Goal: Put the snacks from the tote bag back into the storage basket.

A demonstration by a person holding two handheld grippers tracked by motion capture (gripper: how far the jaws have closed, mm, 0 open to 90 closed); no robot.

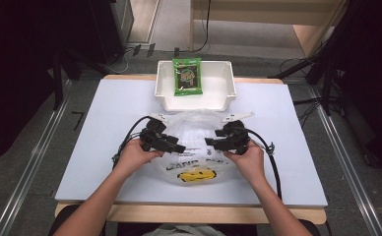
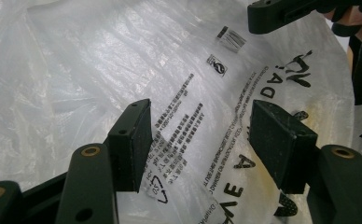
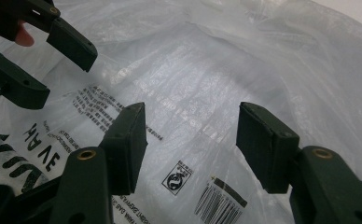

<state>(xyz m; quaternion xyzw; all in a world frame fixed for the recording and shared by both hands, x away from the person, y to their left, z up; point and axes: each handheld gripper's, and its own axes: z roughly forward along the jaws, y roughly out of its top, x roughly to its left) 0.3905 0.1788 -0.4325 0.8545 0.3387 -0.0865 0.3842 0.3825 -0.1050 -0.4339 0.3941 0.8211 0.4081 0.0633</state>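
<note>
Your plastic bag (image 1: 196, 142) lies in the lower middle of the high view, on the white table (image 1: 105, 128), just below the white bin (image 1: 228, 83) that holds a green snack packet (image 1: 187, 76). Your left gripper (image 1: 179, 147) and right gripper (image 1: 209, 141) hover over the bag from either side, both with jaws spread wide and holding nothing; in each gripper view the film shows plainly between the pads.

The risk, I judge, lies in the film: it is thin, slick and crumpled, so you could pinch both layers together and seal the mouth shut, or catch too little and have it slip out. Pulling unevenly could drag the whole bag across the table or tear it.

Printed on the bag: a yellow smiley face (image 1: 197, 175), large black letters reading partly "HAVE A… DAY", a barcode (image 2: 231, 38), a recycling mark and small print too fine to read.
</note>
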